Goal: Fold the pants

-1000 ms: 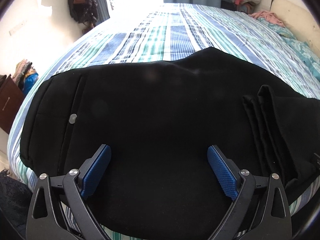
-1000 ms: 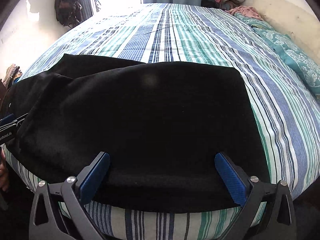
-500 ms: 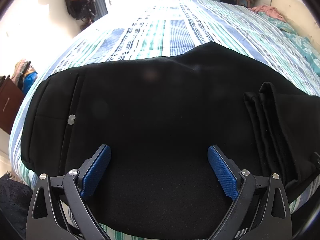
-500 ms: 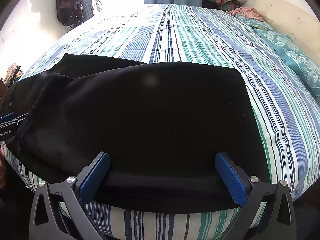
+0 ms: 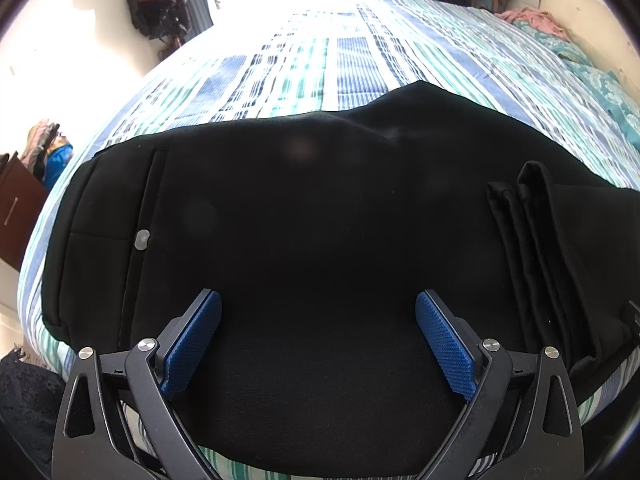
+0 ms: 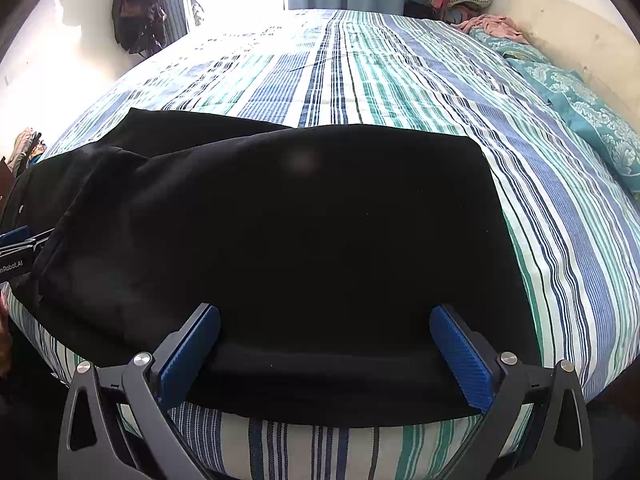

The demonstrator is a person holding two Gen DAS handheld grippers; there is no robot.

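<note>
Black pants (image 5: 320,208) lie across the near edge of a striped bed. The waistband with a grey button (image 5: 142,239) is at the left in the left wrist view; folded leg layers (image 5: 540,240) lie at the right. My left gripper (image 5: 318,312) is open and empty, just above the seat of the pants. In the right wrist view the leg end of the pants (image 6: 300,240) covers the bed's near edge. My right gripper (image 6: 325,328) is open and empty over its near hem. The left gripper's side (image 6: 16,248) shows at that view's left edge.
The blue, green and white striped bedsheet (image 6: 360,72) stretches far behind the pants. Teal pillows (image 6: 580,96) and a pink cloth (image 6: 492,24) lie at the far right. Bags (image 5: 156,4) hang on the wall at the left. A dark wooden cabinet (image 5: 16,216) stands left of the bed.
My left gripper has moved slightly forward and down toward the pants. The right gripper has barely moved. Both stay open.
</note>
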